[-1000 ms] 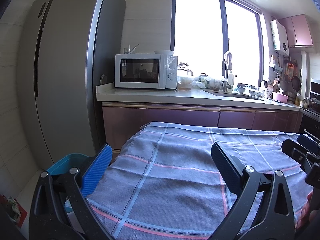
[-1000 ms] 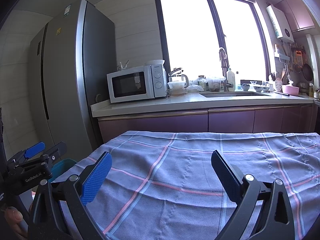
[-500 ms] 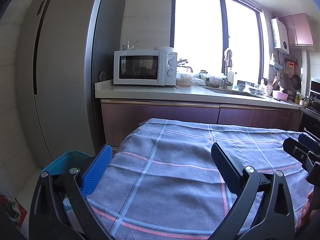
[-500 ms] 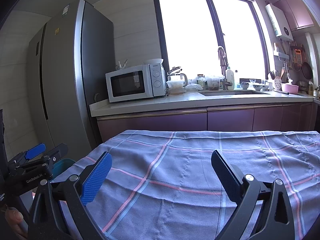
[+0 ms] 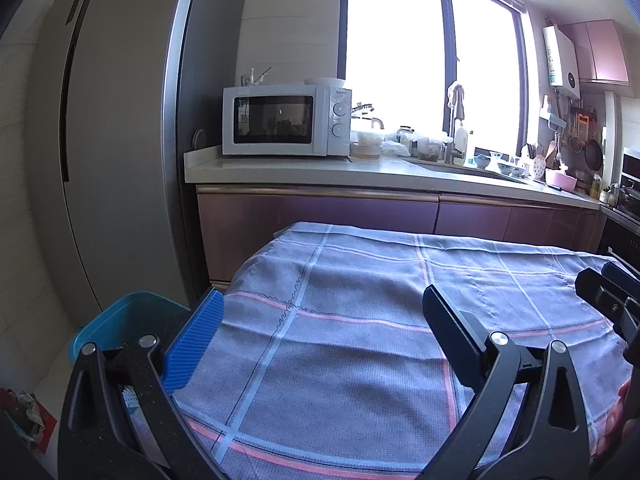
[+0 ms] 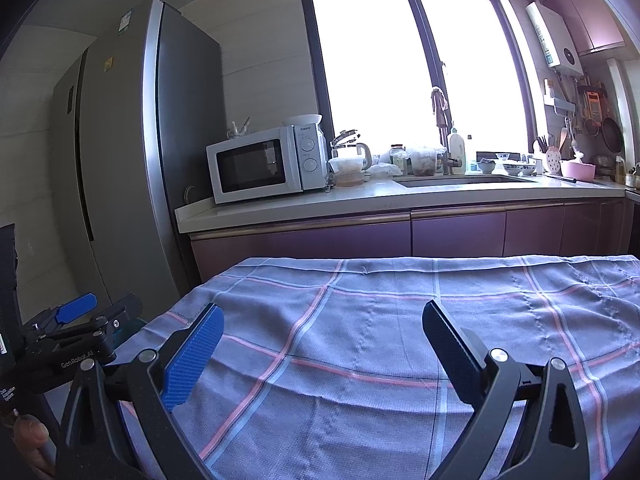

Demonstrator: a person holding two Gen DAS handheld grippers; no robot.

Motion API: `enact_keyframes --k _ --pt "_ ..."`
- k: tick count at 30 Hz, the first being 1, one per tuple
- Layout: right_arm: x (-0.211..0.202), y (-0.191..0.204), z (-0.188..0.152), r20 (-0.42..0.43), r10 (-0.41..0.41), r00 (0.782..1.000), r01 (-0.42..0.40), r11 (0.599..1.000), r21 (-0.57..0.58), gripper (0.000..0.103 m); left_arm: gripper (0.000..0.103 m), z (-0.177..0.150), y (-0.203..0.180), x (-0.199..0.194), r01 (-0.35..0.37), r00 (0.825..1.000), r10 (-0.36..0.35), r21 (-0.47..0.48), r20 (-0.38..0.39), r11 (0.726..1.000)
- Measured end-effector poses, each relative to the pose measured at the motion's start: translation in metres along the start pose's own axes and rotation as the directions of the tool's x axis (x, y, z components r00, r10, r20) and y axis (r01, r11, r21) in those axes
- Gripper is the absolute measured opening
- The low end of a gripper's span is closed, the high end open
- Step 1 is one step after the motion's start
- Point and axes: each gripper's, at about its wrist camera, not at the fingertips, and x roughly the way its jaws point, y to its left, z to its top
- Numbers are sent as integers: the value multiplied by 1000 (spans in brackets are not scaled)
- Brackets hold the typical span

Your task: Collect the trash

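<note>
Checked cloth, grey-blue with pink and pale blue lines, covered the table that both my grippers hung over. My left gripper stood with its fingers spread wide and nothing between them; my right gripper was just as wide and just as empty, above the same cloth. From the left camera, the tip of the right gripper showed at the table's right edge; from the right camera, the left gripper showed beyond the table's left edge.

A blue bin sat on the floor just off the table's left corner, between the table and the tall steel fridge. Some crumpled scraps lay on the floor further back from the bin, on the near left of the table; I could not tell what they were. No trash lay on the cloth itself.

Beyond the table's far edge ran a counter with purple cupboard fronts, a white microwave on it nearest the fridge, and a sink under the bright window.
</note>
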Motion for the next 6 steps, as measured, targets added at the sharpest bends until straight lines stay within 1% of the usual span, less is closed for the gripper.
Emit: enact_keyframes --k 2,4,6 --pt "3 -5 -1 -15 -8 1000 8 1000 2 96 97 -1 -1 13 24 998 -24 -5 -56 1000" --pt "7 -12 -3 -40 -26 999 26 1000 2 96 97 -3 -4 28 29 994 -28 4 -106 1000" --pt "11 -22 -4 -72 -52 996 52 999 0 96 97 -4 -6 48 51 984 -50 5 -173 999"
